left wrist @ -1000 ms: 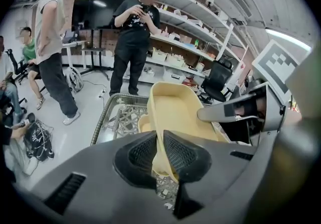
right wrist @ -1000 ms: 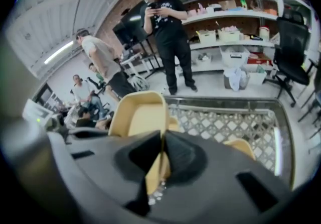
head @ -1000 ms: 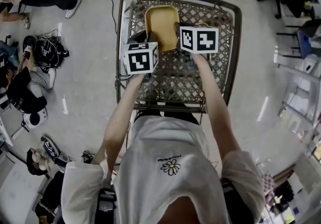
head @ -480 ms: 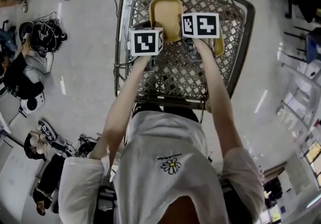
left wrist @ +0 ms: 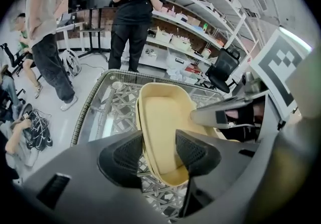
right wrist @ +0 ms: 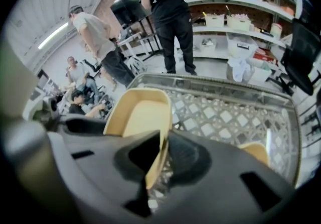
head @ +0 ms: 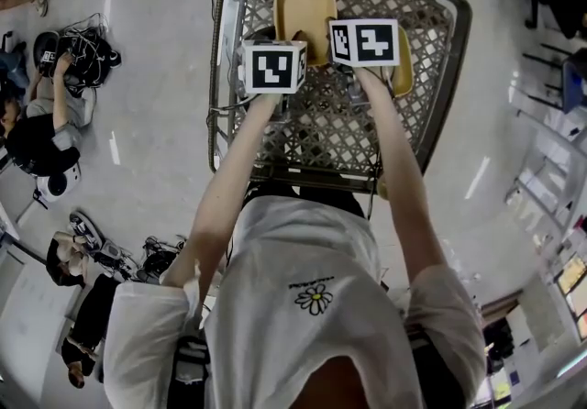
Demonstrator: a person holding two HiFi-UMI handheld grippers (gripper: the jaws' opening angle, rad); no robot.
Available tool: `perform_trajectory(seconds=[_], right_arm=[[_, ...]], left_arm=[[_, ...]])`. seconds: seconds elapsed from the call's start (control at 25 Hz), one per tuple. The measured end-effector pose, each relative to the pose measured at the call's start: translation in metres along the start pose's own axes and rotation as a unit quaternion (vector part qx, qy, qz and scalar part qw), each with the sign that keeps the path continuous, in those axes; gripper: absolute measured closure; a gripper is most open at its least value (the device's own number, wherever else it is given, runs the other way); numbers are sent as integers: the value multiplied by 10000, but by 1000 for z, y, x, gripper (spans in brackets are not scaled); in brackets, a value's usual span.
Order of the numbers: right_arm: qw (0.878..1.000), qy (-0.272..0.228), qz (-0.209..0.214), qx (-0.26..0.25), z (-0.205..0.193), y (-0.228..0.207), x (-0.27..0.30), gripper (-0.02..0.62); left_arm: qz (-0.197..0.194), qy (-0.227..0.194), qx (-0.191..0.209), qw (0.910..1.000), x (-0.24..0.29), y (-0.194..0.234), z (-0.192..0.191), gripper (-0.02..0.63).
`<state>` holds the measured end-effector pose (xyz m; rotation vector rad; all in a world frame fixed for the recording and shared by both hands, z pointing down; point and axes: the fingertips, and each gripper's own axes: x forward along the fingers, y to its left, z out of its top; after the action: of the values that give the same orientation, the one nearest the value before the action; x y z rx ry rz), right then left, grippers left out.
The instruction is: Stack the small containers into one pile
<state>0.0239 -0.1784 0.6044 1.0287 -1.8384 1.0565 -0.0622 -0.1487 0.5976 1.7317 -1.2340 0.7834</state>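
One tan oval plastic container (head: 303, 17) is rim-pinched by the right gripper (right wrist: 161, 156); the left gripper (left wrist: 158, 152), jaws just opened astride its wall, apparently lets go.

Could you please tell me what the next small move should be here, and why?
Probably open the right gripper too: it is clamped on one wall of the yellow container, while the left gripper has just been opening, its fingers straddling the other wall without pressing.
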Motion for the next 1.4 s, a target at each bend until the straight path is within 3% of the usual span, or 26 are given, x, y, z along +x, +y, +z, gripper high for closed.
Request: perform_trajectory(seconds=[0.56,0.68,0.8,0.92,1.04,1.12,1.28,1.4], right_arm=[[9996,-283,-55,-19,5,0,-20,508],[9985,-547,-61,-73,15,3,-38,508],[9930,-1162,-116,-164,37,9,-74,508],[9796,-1968,-183,-352,54,22,-126,508],[9551,-2893,-389,-501,61,34,-185,531],[9361,-3448,-440,-528,57,42,-223,546],[9074,-4151,-521,-402,35,55,-278,554],[8949,-4411,-652,-167,15,57,-303,557]], left_arm=[[57,-278,25,9996,-17,-2,15,374],[-65,-456,17,9989,-27,-13,25,374],[-205,-904,44,9957,-53,-27,50,376],[-252,-1706,192,9848,-101,-42,80,384],[-75,-2743,488,9604,-159,-54,101,533],[-33,-3176,609,9463,-190,-63,102,561],[-216,-3487,549,9354,-224,-79,88,578],[-341,-3551,543,9326,-235,-87,78,578]])
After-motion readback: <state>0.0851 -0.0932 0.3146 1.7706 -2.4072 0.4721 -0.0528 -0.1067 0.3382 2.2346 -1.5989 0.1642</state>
